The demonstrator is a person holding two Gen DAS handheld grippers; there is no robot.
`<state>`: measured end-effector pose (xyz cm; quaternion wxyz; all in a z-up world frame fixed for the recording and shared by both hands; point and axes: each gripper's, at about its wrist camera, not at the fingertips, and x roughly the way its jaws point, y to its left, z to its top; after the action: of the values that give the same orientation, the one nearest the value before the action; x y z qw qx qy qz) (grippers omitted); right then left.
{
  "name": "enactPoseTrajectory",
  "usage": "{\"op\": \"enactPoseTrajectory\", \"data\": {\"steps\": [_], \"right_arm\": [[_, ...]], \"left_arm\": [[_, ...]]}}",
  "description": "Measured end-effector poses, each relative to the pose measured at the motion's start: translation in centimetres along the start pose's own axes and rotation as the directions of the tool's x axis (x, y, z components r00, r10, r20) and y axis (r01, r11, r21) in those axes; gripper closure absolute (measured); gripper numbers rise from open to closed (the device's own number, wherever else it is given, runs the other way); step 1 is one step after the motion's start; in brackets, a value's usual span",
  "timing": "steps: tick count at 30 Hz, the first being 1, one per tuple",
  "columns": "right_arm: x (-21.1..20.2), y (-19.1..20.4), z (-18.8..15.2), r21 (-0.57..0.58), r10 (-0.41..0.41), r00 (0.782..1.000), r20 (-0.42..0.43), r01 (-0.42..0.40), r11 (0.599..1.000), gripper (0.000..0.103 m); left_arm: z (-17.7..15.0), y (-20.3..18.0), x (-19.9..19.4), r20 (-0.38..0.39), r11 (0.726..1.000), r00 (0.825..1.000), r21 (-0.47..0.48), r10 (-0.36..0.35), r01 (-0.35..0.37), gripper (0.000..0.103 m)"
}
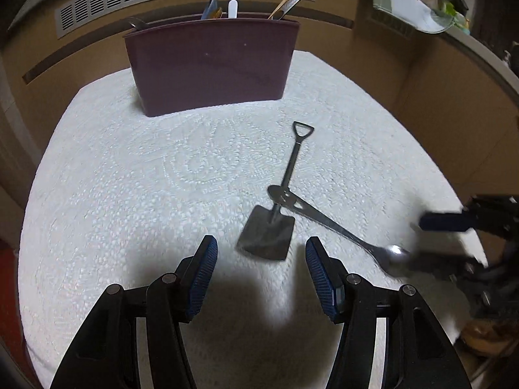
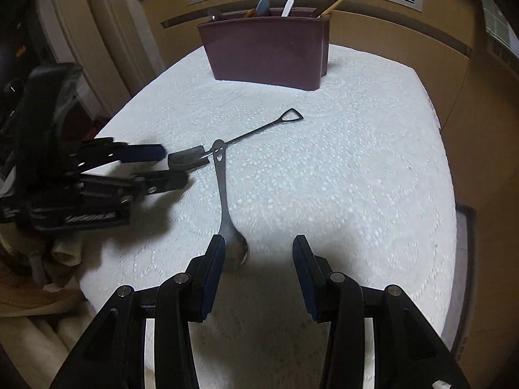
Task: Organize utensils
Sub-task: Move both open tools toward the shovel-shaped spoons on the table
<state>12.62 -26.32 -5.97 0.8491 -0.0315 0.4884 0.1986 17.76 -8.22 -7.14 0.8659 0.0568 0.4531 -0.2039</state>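
Two utensils lie crossed (shovel spoon (image 1: 272, 207), spoon (image 1: 334, 223)), one holder (image 1: 211, 64) behind.

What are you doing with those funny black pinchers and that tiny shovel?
A person is tidying utensils with a pincher tool in each hand. Both are open and hold nothing. The left gripper hovers near the blade of a shovel-shaped spoon. The right gripper hovers by the bowl of a metal spoon, whose handle lies across the shovel's shaft. Both utensils lie on the white tablecloth. The maroon utensil holder at the back already holds several utensils.
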Motion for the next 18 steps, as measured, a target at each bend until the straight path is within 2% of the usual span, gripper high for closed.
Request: {"op": "enactPoseTrajectory", "data": {"steps": [3,4,5,7,14,17,18], "right_arm": [[0.0,0.5,-0.8,-0.003,0.014,1.0,0.007,-0.014,1.0,0.062],[-0.1,0.7,-1.0,-0.002,0.015,1.0,0.018,-0.015,1.0,0.062],[0.3,0.8,-0.6,-0.002,0.016,1.0,0.025,-0.015,1.0,0.062],[0.5,1.1,-0.2,-0.006,0.022,0.999,0.031,-0.022,1.0,0.062],[2.0,3.2,0.3,-0.092,-0.026,1.0,0.007,0.027,0.995,0.062],[1.7,3.0,0.5,-0.083,-0.036,0.999,0.005,0.036,0.996,0.077],[1.4,2.8,0.7,-0.079,-0.038,0.999,0.01,0.038,0.996,0.077]], "left_arm": [[0.5,-0.2,0.3,0.017,1.0,1.0,0.004,0.023,-0.023,0.053],[0.6,-0.1,0.1,0.018,1.0,1.0,-0.001,0.014,-0.014,0.063],[0.7,-0.1,0.0,0.018,1.0,1.0,-0.002,0.007,-0.007,0.07],[0.8,0.2,-0.7,0.038,1.0,0.999,-0.003,0.022,-0.022,0.076],[1.6,2.3,-5.0,0.137,0.998,0.989,-0.037,0.052,-0.047,0.077],[1.3,2.8,-5.3,0.13,0.998,0.991,-0.047,0.043,-0.037,0.076],[1.1,2.8,-5.1,0.114,0.999,0.993,-0.045,0.031,-0.026,0.076]]}}
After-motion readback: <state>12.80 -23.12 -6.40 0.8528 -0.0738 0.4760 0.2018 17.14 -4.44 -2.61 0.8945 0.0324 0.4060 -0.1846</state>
